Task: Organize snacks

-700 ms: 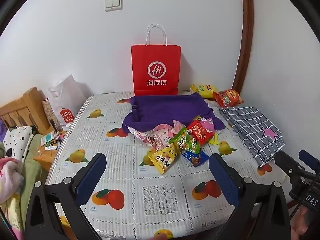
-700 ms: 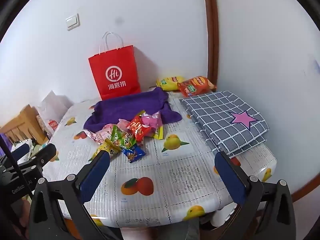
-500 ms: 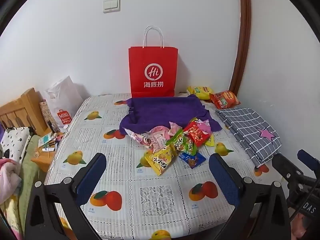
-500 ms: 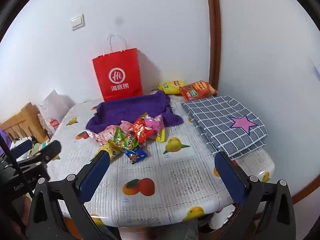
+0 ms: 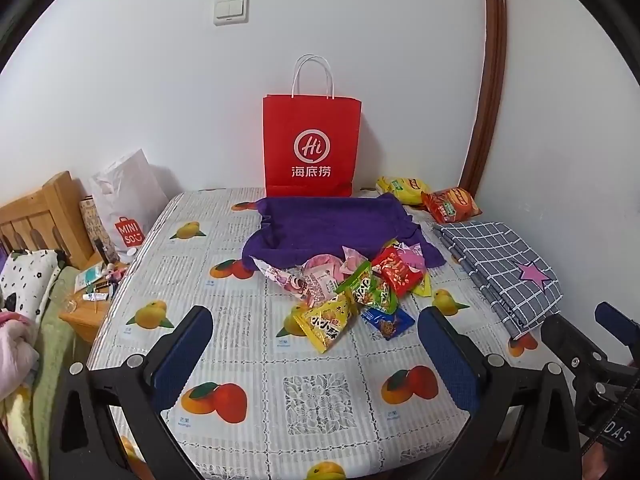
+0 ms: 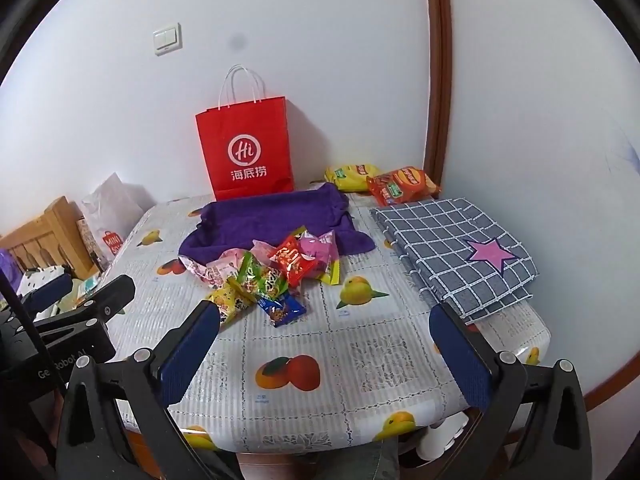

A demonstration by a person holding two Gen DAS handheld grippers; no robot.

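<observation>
Left wrist view shows a heap of small snack packets [image 5: 352,292] lying near the middle of the table [image 5: 320,396], partly overlapping the front edge of a purple towel [image 5: 336,228]. The packets are crumpled and bright: a yellow one [image 5: 326,322] nearest the camera, a blue one [image 5: 386,320] beside it, green [image 5: 370,290] and red [image 5: 398,272] ones above, and pink wrappers [image 5: 316,276] to the left. Two larger chip bags, yellow [image 5: 402,188] and orange-red [image 5: 452,204], lie apart at the far right corner by the wall. A red paper bag [image 5: 310,148] stands upright against the wall behind the towel. A folded grey checked cloth [image 5: 500,264] with a pink star lies on the table's right side. The left tongs [image 5: 316,356] hang over the near edge of the table, wide apart and holding nothing. From the right wrist view, the right tongs [image 6: 324,352] are likewise spread wide and empty, with bare fruit-print tablecloth between them and the heap.
</observation>
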